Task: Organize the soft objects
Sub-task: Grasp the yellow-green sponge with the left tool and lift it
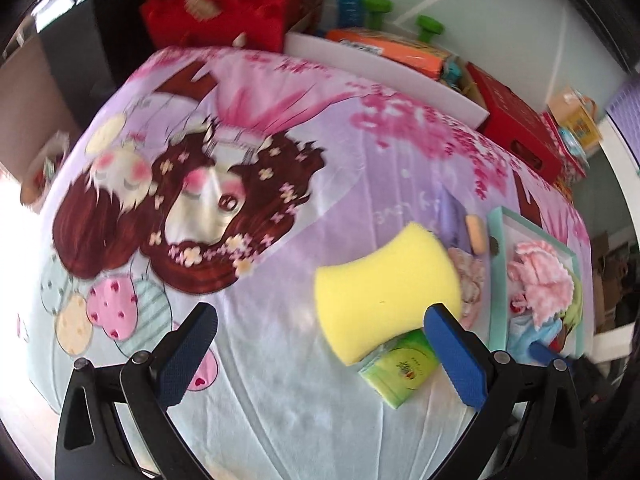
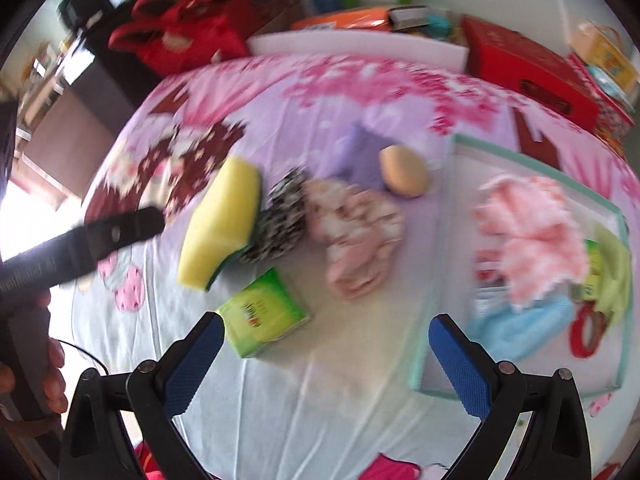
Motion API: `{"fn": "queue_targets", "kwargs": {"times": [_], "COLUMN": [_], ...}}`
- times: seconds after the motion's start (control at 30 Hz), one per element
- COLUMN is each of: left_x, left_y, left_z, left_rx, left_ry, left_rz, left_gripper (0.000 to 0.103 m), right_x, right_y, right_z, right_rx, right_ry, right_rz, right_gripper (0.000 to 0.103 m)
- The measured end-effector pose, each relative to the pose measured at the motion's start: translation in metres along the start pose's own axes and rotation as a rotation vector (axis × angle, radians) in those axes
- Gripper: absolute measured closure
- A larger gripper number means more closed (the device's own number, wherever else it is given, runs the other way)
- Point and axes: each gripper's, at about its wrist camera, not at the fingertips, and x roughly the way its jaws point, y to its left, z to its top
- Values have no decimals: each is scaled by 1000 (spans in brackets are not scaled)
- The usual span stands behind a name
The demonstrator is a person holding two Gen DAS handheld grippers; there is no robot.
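Observation:
A yellow sponge [image 1: 386, 286] [image 2: 220, 220] lies on the patterned bedsheet, resting partly on a green tissue pack [image 1: 400, 368] [image 2: 262, 318]. A black-and-white scrubby [image 2: 284, 216], a pink patterned cloth [image 2: 356, 232], a purple cloth [image 2: 360, 156] and a tan oval sponge [image 2: 404, 172] [image 1: 476, 232] lie beside it. A teal-rimmed tray [image 2: 434, 280] [image 1: 496, 280] holds pink fluffy cloth [image 2: 532, 236], blue cloth and green items. My left gripper [image 1: 320, 332] is open, just before the yellow sponge. My right gripper [image 2: 326, 344] is open and empty, between tissue pack and tray.
Red bags [image 2: 180, 36], a red box [image 2: 528, 64], a white board [image 2: 360, 46], orange packet and bottles stand at the bed's far edge. The left gripper's arm [image 2: 80, 248] shows at the left in the right wrist view.

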Motion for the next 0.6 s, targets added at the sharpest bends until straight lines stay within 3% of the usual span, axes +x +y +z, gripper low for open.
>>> {"fn": "queue_targets", "kwargs": {"times": [0.27, 0.6], "left_x": [15, 19], "left_y": [21, 34], "left_z": [-4, -2], "left_rx": [-90, -163], "left_ry": [28, 14], "left_rz": [-22, -45], "left_gripper": [0, 0], "right_x": [36, 55], "right_y": [33, 46], "right_z": [-11, -18], "right_rx": [-86, -147], "right_ry": [41, -2], "right_rz": [14, -59], "right_gripper": [0, 0]}}
